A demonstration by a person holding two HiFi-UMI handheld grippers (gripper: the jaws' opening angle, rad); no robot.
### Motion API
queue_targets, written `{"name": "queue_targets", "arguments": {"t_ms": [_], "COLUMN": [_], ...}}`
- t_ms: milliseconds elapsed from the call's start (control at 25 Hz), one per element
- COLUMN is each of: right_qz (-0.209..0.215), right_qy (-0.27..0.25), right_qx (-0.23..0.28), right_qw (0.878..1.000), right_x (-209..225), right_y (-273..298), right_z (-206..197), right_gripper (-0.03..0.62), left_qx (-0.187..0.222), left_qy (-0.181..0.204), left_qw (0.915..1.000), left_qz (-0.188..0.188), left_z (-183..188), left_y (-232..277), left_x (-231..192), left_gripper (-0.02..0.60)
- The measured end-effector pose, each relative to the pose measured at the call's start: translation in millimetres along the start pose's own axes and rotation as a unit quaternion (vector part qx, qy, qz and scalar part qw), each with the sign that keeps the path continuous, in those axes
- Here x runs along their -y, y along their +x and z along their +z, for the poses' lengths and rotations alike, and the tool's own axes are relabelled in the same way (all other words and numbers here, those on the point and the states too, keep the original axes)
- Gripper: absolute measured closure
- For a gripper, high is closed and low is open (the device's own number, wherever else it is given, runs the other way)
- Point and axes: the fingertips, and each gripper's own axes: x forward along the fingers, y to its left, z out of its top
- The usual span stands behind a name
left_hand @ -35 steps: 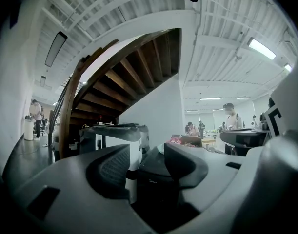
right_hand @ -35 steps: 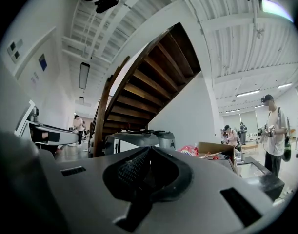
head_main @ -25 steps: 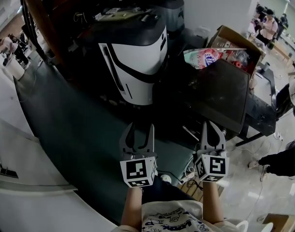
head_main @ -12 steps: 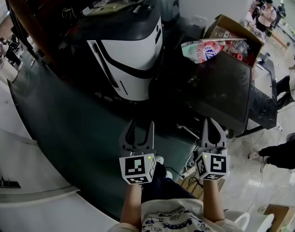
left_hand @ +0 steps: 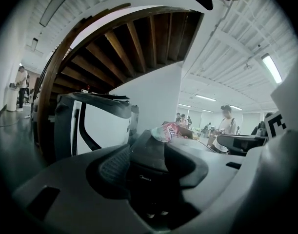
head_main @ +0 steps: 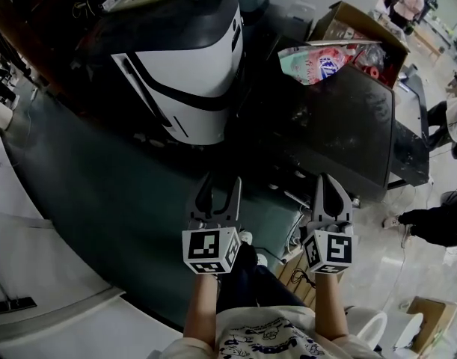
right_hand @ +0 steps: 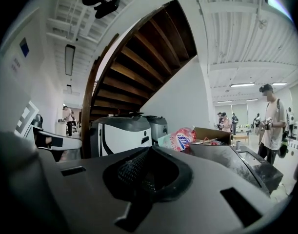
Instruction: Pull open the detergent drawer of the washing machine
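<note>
Head view: the left gripper (head_main: 218,181), jaws apart and empty, and the right gripper (head_main: 330,182), jaws pressed together on nothing, hang short of the washing machine (head_main: 348,126), seemingly the dark unit ahead; its drawer is too dim to find.

Dark green floor (head_main: 101,200); white-black machine (head_main: 191,81), dark washing machine (head_main: 348,126) stand on it.

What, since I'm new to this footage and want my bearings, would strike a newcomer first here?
The large white-and-black rounded machine at the head view's upper middle dominates, with a dark wooden staircase arching above it. Below it, the left gripper, jaws apart, and the right gripper, jaws together, hang empty. At upper right, a brown cardboard box holds a bright pink-and-blue packet.
</note>
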Motion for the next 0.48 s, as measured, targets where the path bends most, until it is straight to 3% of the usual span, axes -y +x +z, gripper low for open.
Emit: {"name": "queue_targets", "arguments": {"t_ms": [480], "right_qz": [-0.017], "right_qy": [-0.005], "right_qx": [-0.035], "right_qw": [0.999], "right_x": [-9.3], "right_y": [39.6], "right_z": [-52.0], "right_gripper": [0.583], "left_qx": [-0.042], "left_qy": [-0.096], "left_qw": [0.9918], "left_qz": [-0.073], "left_z": [-65.6], "left_y": [60.4], "left_x": [-8.3], "left_gripper": [0.365]}}
